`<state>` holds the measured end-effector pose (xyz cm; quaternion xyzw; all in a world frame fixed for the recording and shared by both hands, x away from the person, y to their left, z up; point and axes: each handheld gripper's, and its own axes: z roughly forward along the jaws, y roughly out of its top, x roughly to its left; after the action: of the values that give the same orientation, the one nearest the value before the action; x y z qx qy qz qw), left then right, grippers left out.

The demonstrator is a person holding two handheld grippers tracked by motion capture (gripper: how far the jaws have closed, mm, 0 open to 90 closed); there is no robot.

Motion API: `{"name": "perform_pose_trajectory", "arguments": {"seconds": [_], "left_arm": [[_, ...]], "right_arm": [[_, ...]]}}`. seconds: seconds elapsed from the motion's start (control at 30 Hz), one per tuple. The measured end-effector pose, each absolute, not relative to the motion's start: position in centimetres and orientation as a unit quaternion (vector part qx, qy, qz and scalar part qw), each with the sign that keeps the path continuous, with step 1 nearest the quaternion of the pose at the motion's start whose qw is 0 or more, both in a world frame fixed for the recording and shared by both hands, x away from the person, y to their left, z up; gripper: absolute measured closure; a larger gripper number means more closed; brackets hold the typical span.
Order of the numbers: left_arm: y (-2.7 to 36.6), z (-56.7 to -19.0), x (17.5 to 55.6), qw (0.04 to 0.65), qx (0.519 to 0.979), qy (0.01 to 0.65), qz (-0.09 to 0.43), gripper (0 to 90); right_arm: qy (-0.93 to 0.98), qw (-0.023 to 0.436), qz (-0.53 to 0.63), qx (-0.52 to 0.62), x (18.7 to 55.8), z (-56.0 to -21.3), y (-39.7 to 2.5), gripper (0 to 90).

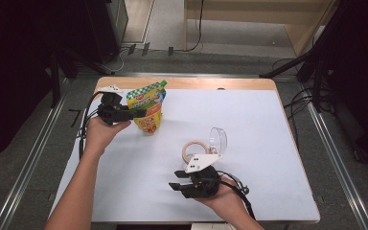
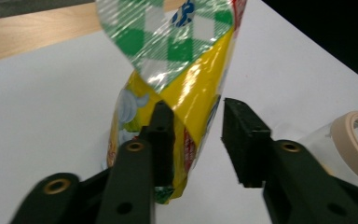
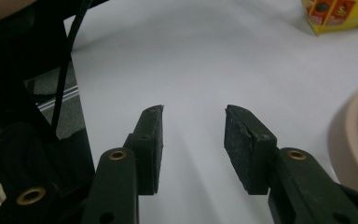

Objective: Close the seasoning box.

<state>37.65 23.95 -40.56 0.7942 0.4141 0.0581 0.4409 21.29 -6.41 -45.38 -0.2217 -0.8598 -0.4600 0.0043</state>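
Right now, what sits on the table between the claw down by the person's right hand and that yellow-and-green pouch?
In the high view, only bare white table lies between the right claw and the pouch; the tape roll sits off to the side.

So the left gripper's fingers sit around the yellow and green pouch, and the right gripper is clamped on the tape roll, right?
Not quite. The left gripper does have its fingers around the glossy yellow and green checked foil pouch, but the right gripper holds nothing: the right gripper view shows its fingers open over bare white table, with the beige tape roll off to one side.
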Motion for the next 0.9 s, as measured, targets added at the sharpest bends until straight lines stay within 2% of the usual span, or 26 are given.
{"name": "perform_pose_trajectory", "arguments": {"seconds": [0.23, 0.5, 0.6, 0.9], "left_arm": [[23.7, -40.4, 37.1, 0.44, 0.803, 0.395, 0.073, 90.0], [23.5, -38.9, 35.7, 0.435, 0.814, 0.381, 0.056, 90.0], [23.2, -38.0, 34.7, 0.424, 0.825, 0.37, 0.051, 90.0], [22.7, -35.9, 31.6, 0.431, 0.835, 0.342, 0.014, 90.0]], "right_arm": [[-0.858, 0.021, -0.465, -0.216, 22.0, -45.4, -4.7, 57.1], [-0.853, 0.012, -0.469, -0.23, 21.8, -46.5, -5.5, 55.4], [-0.845, 0.024, -0.473, -0.247, 21.9, -46.7, -5.5, 55.4], [-0.849, 0.003, -0.473, -0.238, 21.8, -47.0, -5.0, 55.1]]}}
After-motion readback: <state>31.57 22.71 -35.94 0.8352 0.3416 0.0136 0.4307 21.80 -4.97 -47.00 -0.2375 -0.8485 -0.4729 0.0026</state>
